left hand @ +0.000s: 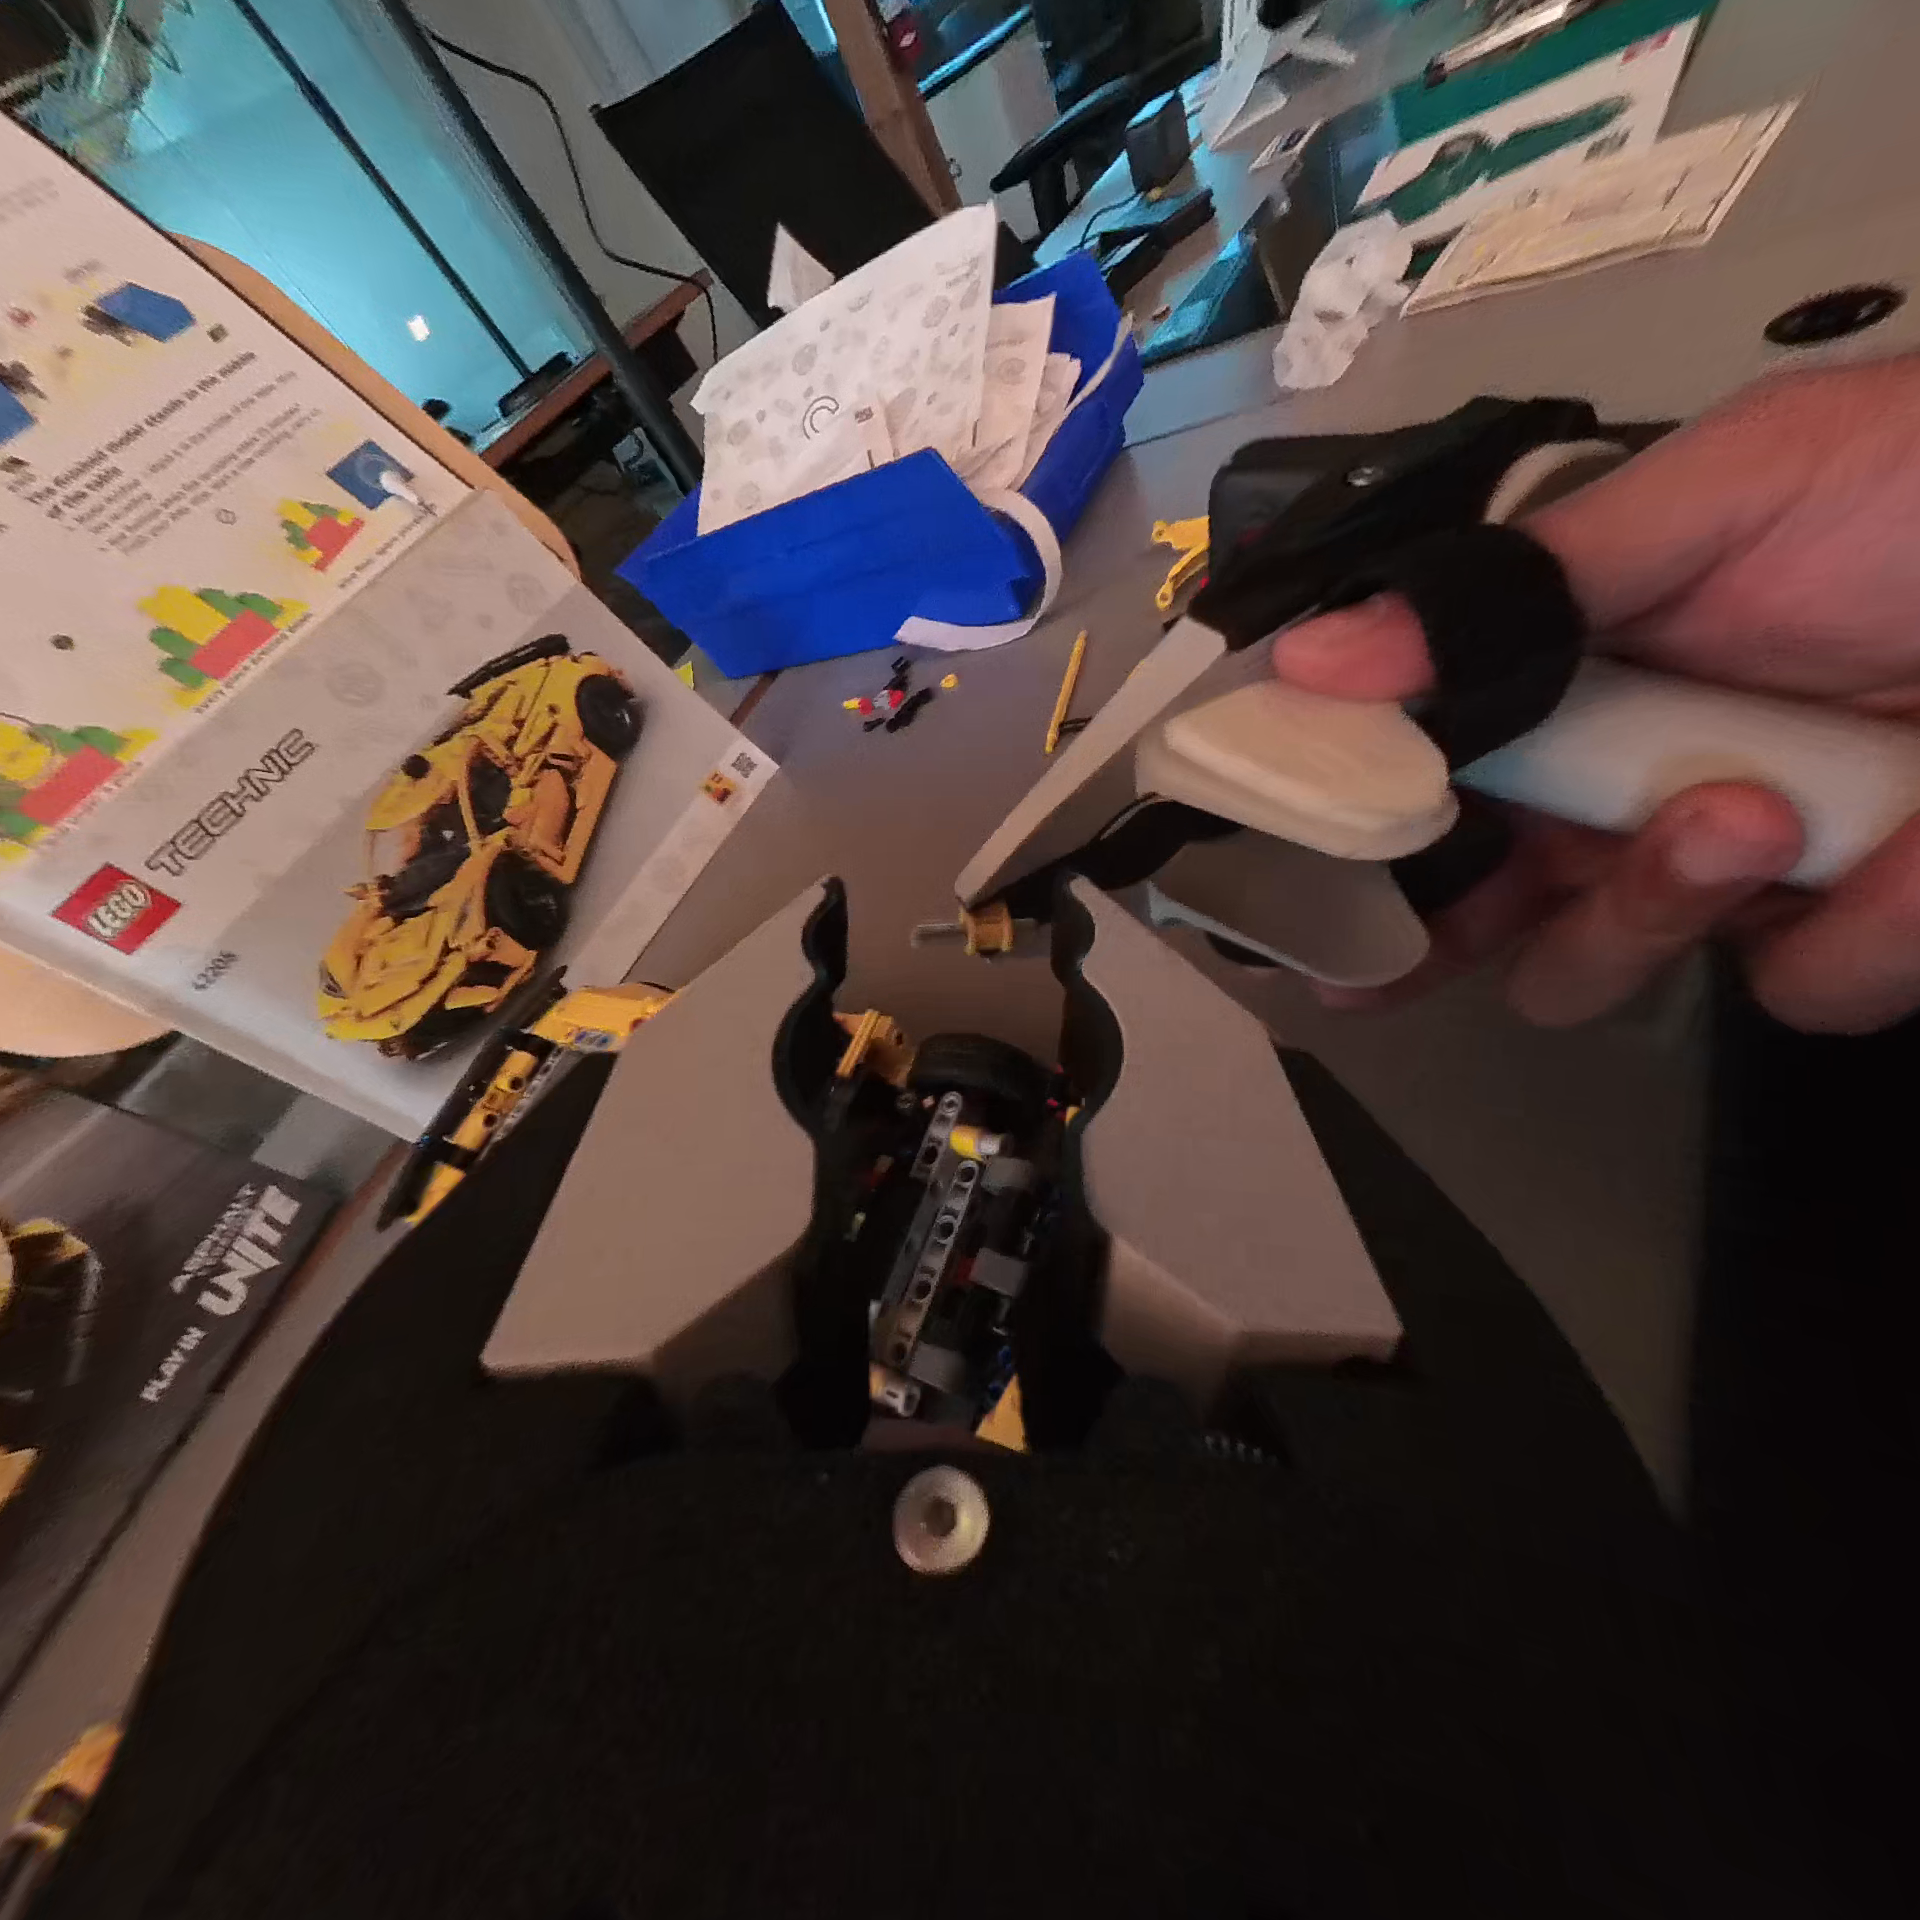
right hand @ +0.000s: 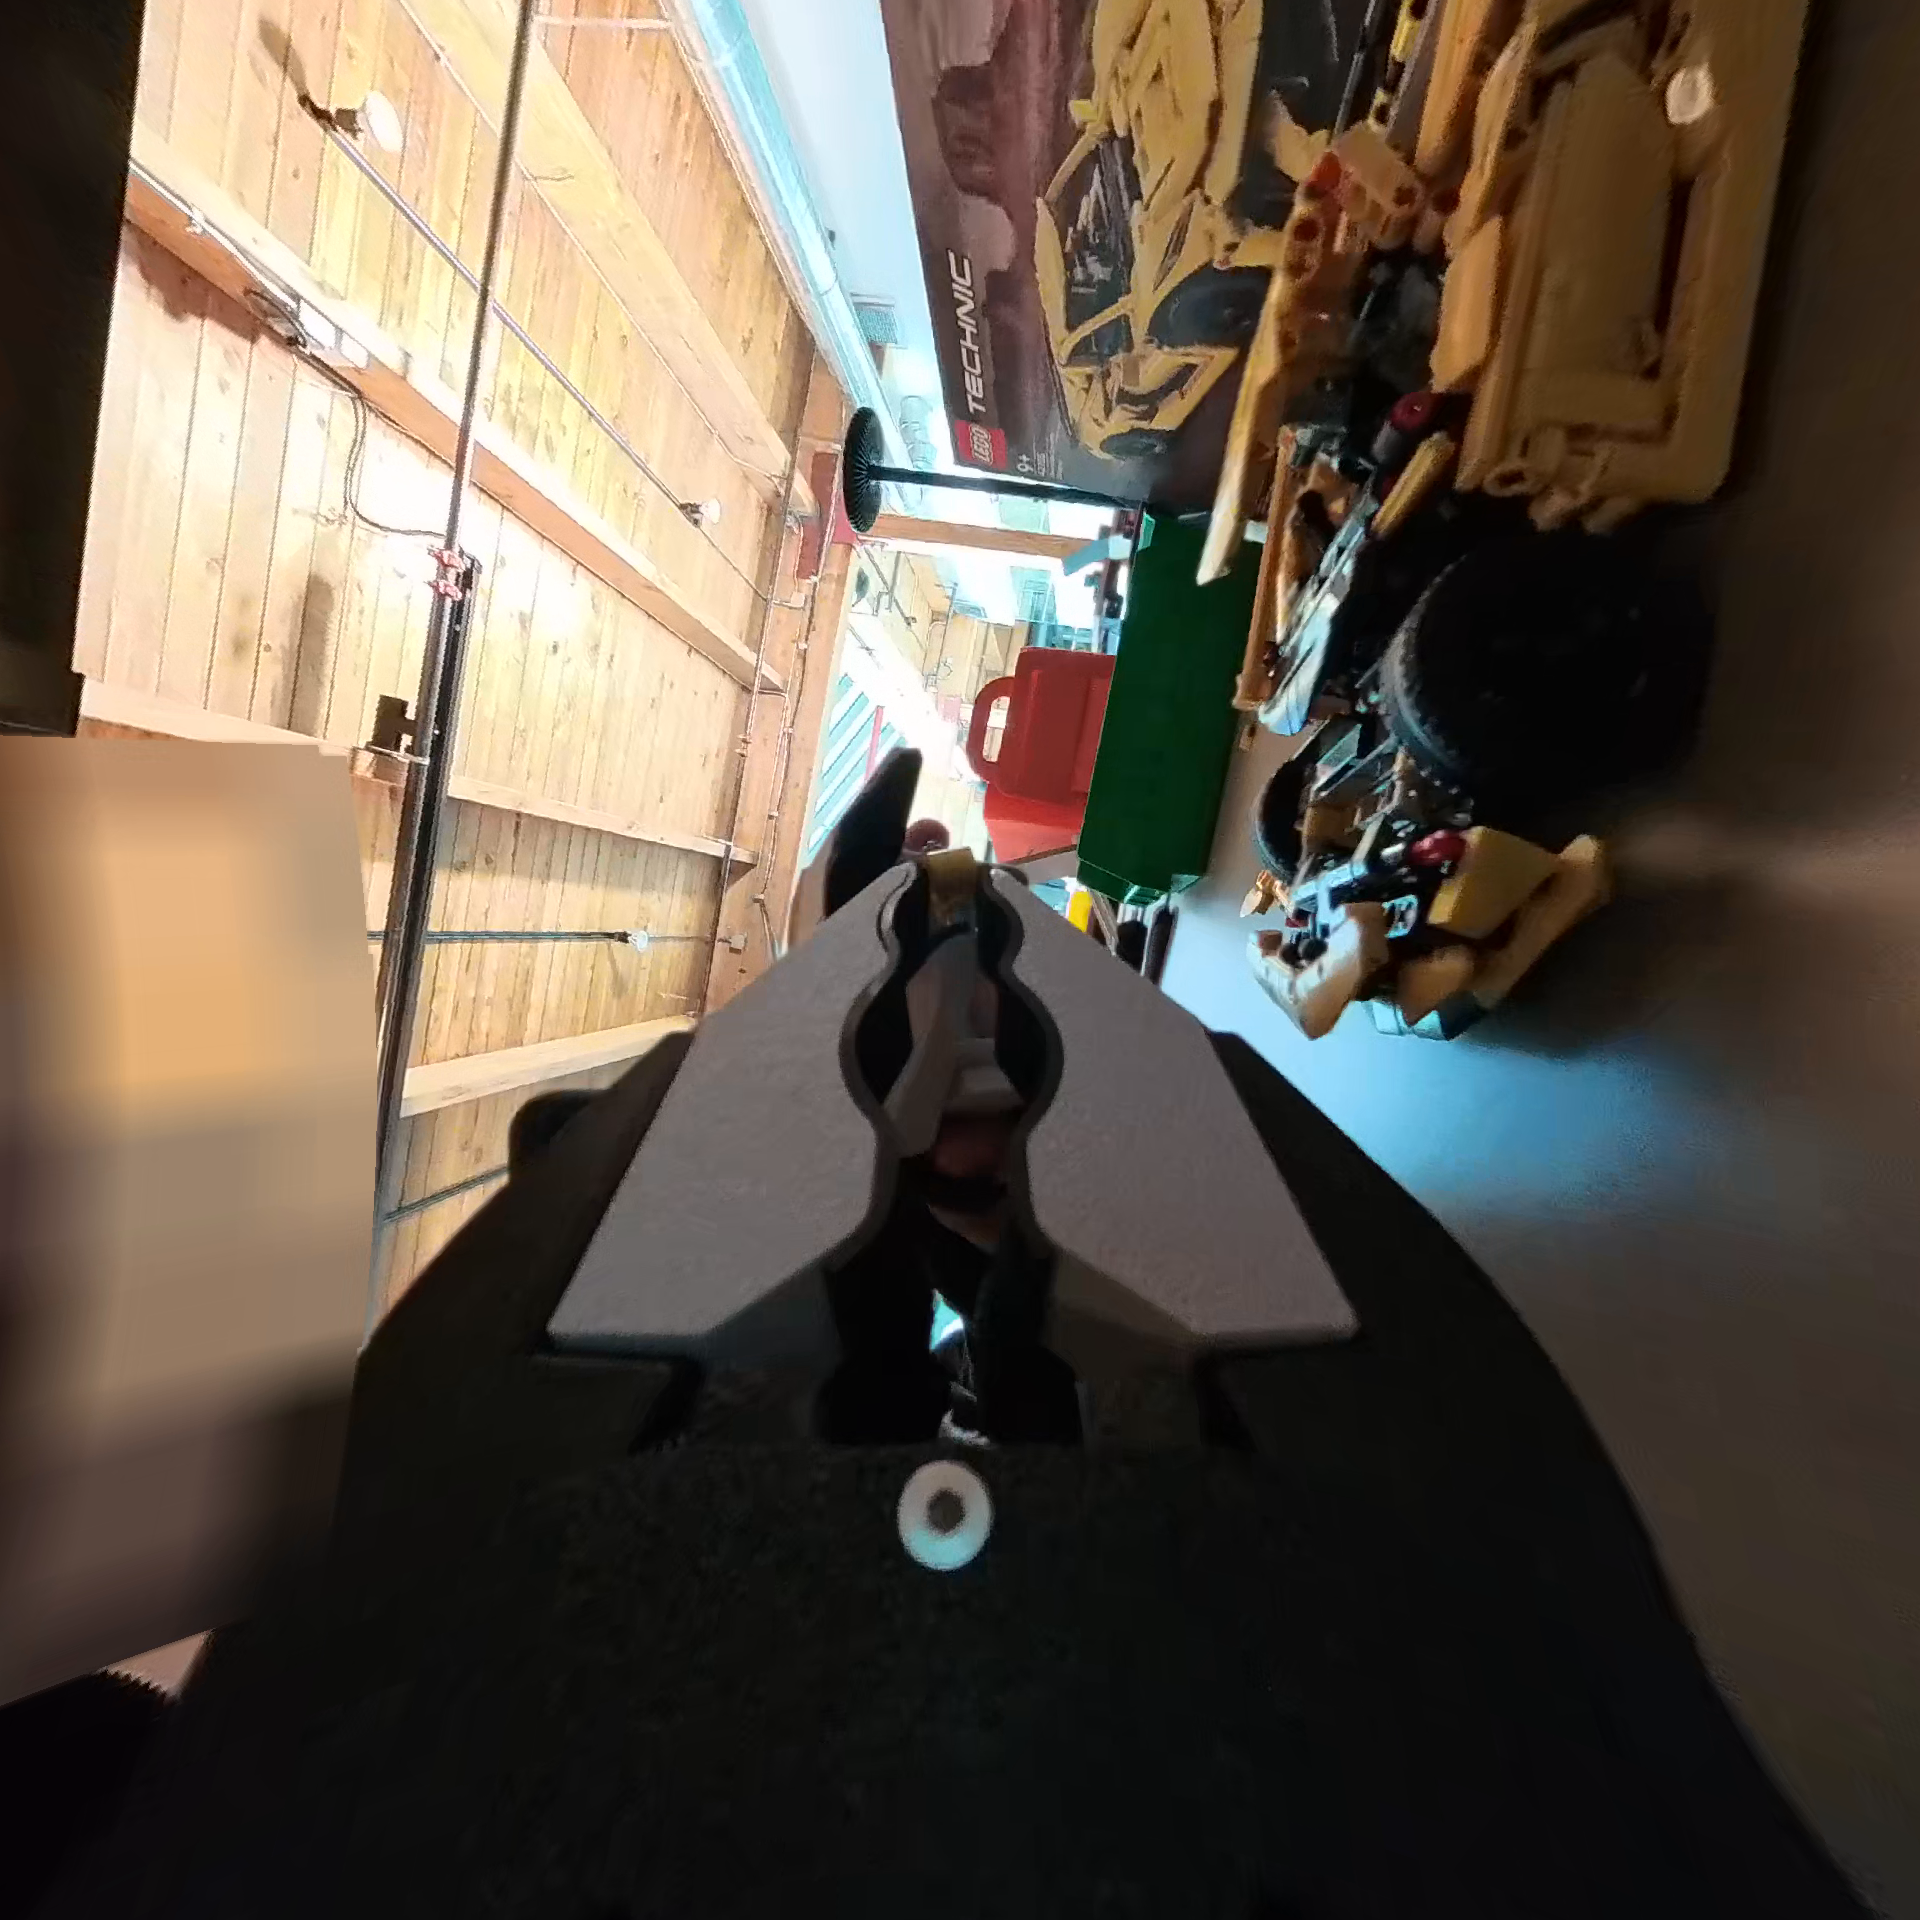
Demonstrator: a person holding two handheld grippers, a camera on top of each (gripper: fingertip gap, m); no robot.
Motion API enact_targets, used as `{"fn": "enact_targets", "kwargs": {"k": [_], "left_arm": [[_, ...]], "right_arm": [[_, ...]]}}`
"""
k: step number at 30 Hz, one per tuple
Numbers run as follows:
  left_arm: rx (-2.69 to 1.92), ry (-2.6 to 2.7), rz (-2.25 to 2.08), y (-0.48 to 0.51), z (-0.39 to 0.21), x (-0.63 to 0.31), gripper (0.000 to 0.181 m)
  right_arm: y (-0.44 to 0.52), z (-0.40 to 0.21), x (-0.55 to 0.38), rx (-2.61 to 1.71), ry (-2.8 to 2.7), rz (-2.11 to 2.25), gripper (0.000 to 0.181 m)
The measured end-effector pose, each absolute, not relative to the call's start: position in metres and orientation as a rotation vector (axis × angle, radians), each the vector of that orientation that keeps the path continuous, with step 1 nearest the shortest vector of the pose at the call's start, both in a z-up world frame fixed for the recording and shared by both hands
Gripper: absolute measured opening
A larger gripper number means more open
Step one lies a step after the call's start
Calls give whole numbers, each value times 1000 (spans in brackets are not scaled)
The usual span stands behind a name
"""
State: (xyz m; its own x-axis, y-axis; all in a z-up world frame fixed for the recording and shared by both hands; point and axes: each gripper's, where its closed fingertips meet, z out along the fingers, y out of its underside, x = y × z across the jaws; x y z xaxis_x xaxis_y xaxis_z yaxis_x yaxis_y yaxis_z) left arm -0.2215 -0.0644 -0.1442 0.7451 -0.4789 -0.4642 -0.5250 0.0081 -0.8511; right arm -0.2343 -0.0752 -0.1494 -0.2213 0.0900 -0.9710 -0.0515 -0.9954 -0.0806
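Note:
A yellow and black brick-built car (right hand: 1507, 436) stands on the grey table (right hand: 1766, 1039). Its chassis and a black wheel (left hand: 977, 1070) show between the fingers of my left gripper (left hand: 954, 904), which is open and hovers just above them. My right gripper (right hand: 951, 883) is shut on a small yellow piece (right hand: 951, 875) with a grey pin. In the left wrist view the right gripper (left hand: 987, 920), held by a hand (left hand: 1714, 675), brings that piece (left hand: 982, 928) right in front of my left fingertips. The left gripper's black fingertip (right hand: 883, 810) shows behind the right one.
A white building booklet (left hand: 364, 831) lies at the left beside the dark set box (right hand: 1039, 260). A blue bin (left hand: 852, 561) with paper bags stands behind. Small loose parts (left hand: 894, 707) and a yellow axle (left hand: 1065, 691) lie on the table. A green box (right hand: 1164, 707) stands farther off. The tips of both grippers are at nearly the same place.

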Motion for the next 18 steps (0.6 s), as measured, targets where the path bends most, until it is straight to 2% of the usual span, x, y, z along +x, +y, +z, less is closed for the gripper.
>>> {"fn": "enact_targets", "kwargs": {"k": [7, 16, 18], "left_arm": [[-1600, 911, 94, -68, -152, -214, 27], [-1660, 897, 33, -66, -162, -216, 32], [-1663, 886, 7, -67, -161, -215, 24]], "right_arm": [[-75, -155, -232, -1923, -31, 2403, 7], [-73, -157, -228, -1926, -91, 2323, 7], [-72, -155, -227, -1924, -124, 2300, 7]]}}
